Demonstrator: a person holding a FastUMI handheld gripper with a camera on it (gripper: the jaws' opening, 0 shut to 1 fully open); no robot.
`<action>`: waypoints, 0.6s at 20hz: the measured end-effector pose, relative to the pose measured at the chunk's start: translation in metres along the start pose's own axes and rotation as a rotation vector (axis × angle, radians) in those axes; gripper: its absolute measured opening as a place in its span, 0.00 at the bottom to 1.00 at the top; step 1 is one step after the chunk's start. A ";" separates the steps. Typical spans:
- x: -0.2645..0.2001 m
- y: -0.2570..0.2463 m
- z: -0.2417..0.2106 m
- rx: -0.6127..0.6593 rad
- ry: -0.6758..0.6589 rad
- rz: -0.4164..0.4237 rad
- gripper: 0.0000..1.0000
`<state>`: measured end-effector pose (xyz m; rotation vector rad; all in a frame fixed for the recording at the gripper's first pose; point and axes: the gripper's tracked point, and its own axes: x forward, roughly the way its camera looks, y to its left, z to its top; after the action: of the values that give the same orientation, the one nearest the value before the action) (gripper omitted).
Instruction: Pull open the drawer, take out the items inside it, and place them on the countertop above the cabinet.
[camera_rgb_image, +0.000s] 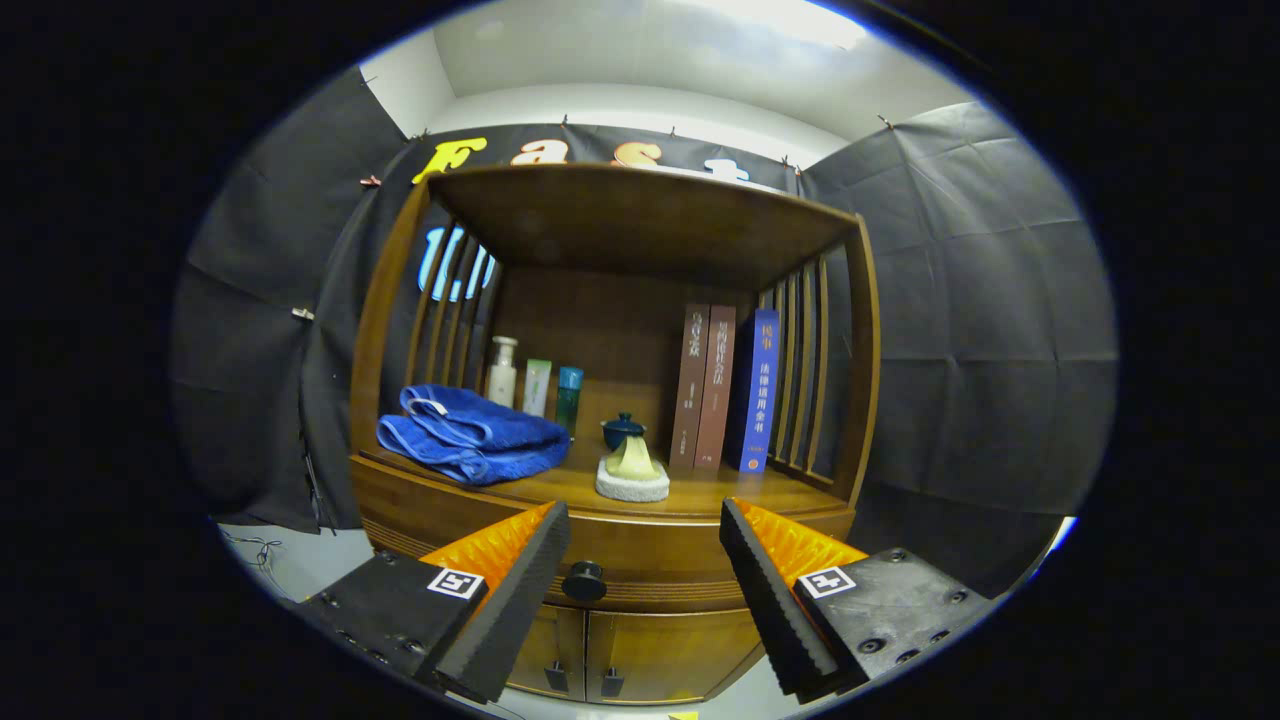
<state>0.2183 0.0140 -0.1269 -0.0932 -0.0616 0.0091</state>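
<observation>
Claw wide open, holding nothing, level with the drawer. Drawer is shut, under the bench; contents hidden. Knob, between the fingers nearer the left one, is small, hard, likely slippery: grip it squarely, pull straight.

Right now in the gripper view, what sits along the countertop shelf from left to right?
Blue towel → three bottles → small dark teapot → three upright books. Open gripper waits before the drawer knob.
</observation>
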 end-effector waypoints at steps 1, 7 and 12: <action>-0.010 0.001 0.010 0.005 -0.005 0.006 0.98; -0.053 0.004 0.050 0.090 0.015 0.026 0.98; -0.075 -0.006 0.062 0.095 0.013 0.003 0.98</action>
<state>0.1396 0.0133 -0.0695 0.0013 -0.0480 0.0145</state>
